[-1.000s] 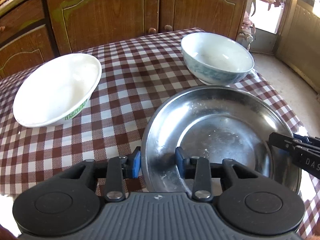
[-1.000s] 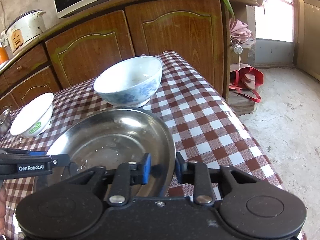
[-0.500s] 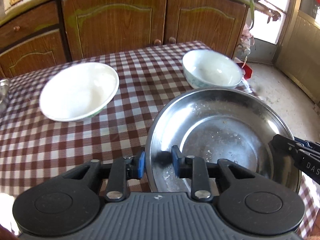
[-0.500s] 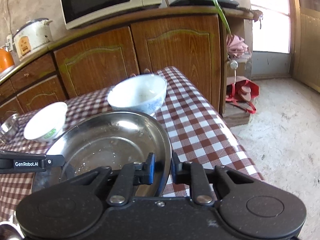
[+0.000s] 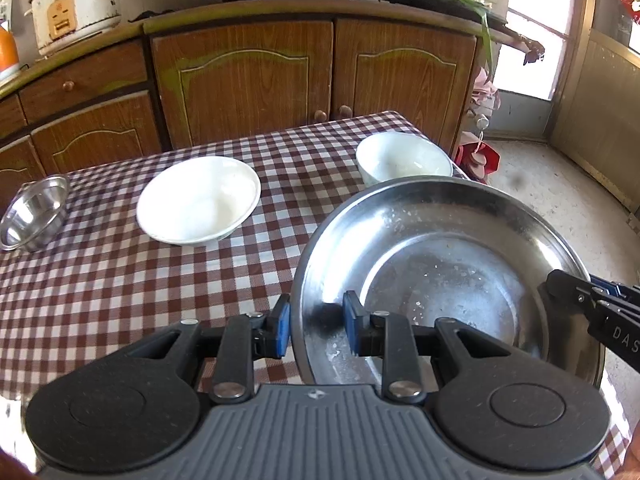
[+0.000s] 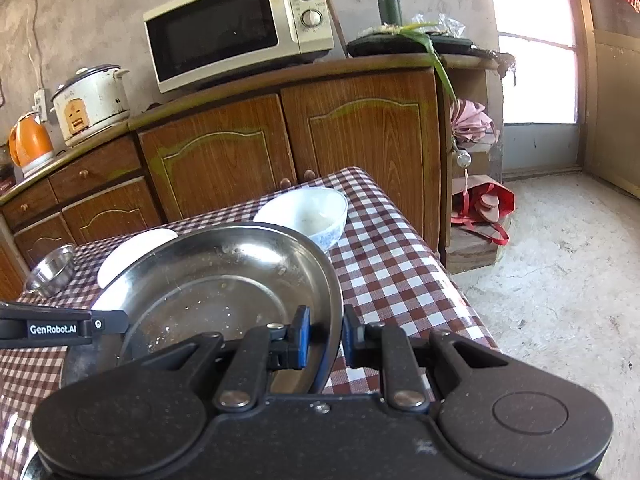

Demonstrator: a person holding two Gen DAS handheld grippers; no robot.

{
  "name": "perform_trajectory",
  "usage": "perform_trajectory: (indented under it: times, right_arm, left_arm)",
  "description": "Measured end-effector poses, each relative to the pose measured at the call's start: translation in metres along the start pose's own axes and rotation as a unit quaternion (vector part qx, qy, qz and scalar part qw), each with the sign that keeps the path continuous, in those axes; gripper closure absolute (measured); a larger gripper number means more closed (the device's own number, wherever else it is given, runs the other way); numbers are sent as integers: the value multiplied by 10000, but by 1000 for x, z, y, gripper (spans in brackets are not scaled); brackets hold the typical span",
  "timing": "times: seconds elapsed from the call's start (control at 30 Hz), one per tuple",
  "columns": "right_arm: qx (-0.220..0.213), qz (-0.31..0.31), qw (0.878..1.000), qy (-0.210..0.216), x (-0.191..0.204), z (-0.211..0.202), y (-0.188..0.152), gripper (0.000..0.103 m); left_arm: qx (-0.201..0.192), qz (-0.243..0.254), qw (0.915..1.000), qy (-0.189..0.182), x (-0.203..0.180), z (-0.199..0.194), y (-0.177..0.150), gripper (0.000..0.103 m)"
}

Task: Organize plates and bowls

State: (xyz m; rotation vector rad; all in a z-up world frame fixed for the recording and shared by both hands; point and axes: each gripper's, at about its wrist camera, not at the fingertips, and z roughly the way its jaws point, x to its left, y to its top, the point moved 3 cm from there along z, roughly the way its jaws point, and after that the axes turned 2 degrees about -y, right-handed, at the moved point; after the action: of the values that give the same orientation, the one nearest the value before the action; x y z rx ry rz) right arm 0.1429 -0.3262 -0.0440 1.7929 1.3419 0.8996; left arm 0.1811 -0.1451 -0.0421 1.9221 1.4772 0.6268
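A large steel plate point(image 5: 440, 256) point(image 6: 224, 280) hangs above the checked table, held by both grippers. My left gripper point(image 5: 316, 326) is shut on its left rim, my right gripper point(image 6: 324, 336) is shut on its right rim. Each gripper shows at the edge of the other's view: the right gripper point(image 5: 592, 304), the left gripper point(image 6: 64, 326). A white bowl point(image 5: 198, 200) point(image 6: 136, 252) sits mid-table. A blue-patterned bowl point(image 5: 404, 158) point(image 6: 308, 214) stands near the far right corner. A small steel bowl point(image 5: 34, 212) point(image 6: 52, 270) is at the left edge.
The table point(image 5: 120, 288) with its red-and-white cloth ends close to wooden cabinets point(image 6: 288, 148) behind. On the counter stand a microwave point(image 6: 236, 28), a rice cooker point(image 6: 90, 100) and an orange kettle point(image 6: 30, 144). Bare floor point(image 6: 560, 272) and a red bag point(image 6: 484, 204) lie to the right.
Both grippers have closed on the plate's rims and lifted it off the table. The bowls and the cabinets now look lower and farther away.
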Motion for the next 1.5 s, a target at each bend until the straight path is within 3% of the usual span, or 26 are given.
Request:
perform_trajectory:
  times: [0.6, 1.5]
  right_arm:
    - [-147, -23, 9999, 13, 8, -48, -9, 81]
    - [-235, 10, 9997, -120, 9, -80, -21, 81]
  left_arm:
    - [-63, -56, 10000, 29, -3, -36, -20, 75]
    - [-140, 68, 9999, 10, -11, -61, -36, 74]
